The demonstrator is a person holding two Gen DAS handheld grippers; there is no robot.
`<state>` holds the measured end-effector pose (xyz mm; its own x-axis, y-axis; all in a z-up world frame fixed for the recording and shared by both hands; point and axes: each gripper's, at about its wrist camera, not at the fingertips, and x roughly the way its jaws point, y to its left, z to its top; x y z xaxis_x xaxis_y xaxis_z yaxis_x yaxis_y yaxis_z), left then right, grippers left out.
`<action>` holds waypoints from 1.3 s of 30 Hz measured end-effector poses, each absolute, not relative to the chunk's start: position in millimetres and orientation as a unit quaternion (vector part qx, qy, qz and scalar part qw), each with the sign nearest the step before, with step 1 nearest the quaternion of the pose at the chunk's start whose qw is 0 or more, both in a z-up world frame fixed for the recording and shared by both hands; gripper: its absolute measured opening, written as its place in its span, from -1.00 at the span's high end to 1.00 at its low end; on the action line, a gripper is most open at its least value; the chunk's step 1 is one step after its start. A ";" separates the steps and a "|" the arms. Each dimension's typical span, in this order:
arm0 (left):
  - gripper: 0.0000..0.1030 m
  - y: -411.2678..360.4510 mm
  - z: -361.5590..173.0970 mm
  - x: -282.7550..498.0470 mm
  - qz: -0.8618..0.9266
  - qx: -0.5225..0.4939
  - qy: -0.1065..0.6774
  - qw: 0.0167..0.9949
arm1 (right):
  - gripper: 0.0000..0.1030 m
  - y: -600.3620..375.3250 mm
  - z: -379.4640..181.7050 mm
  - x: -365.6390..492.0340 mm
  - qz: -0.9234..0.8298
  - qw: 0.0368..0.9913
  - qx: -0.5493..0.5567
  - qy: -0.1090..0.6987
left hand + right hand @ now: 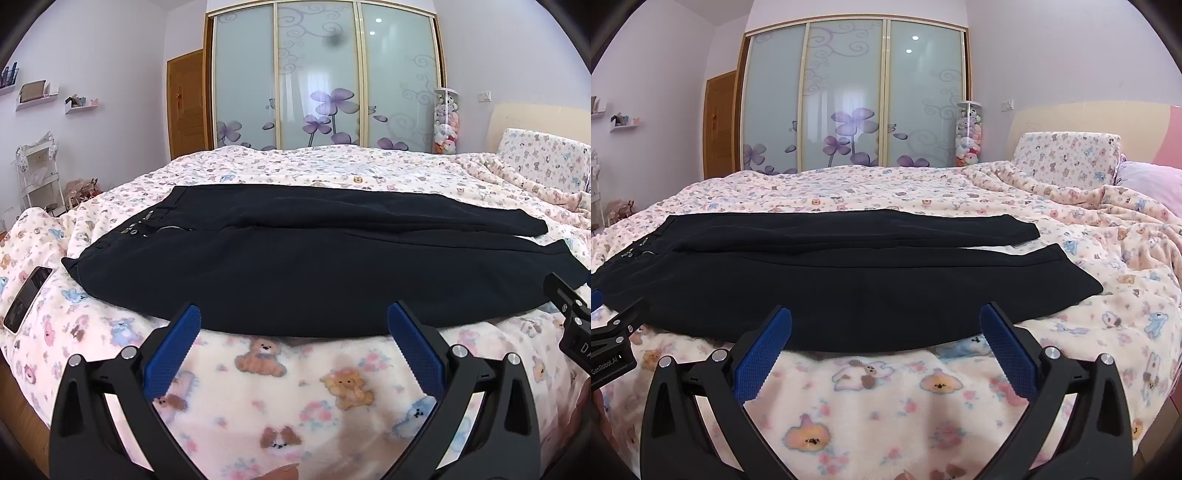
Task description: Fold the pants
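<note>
Black pants [303, 258] lie flat across the bed, waistband with buttons and zipper to the left, both legs running right, side by side. They also show in the right wrist view [849, 273]. My left gripper [293, 314] is open and empty, its blue pads just at the near edge of the pants. My right gripper [885, 314] is open and empty, also at the near edge, further toward the leg ends. Each gripper's black body shows at the edge of the other's view.
The bed carries a pink bear-print blanket [295, 398]. A dark phone [27, 299] lies on it left of the waistband. Pillows [1067, 158] sit at the right end. A wardrobe with glass sliding doors [321, 81] stands beyond the bed.
</note>
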<state>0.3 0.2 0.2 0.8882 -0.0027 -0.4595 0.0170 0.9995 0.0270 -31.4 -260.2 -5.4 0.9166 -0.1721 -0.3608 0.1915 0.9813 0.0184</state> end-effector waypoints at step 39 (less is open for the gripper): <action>-0.97 -2.7 -9.3 -0.8 -0.005 0.015 0.238 0.971 | -0.97 -261.1 -5.3 -30.5 -0.093 0.978 0.026 0.182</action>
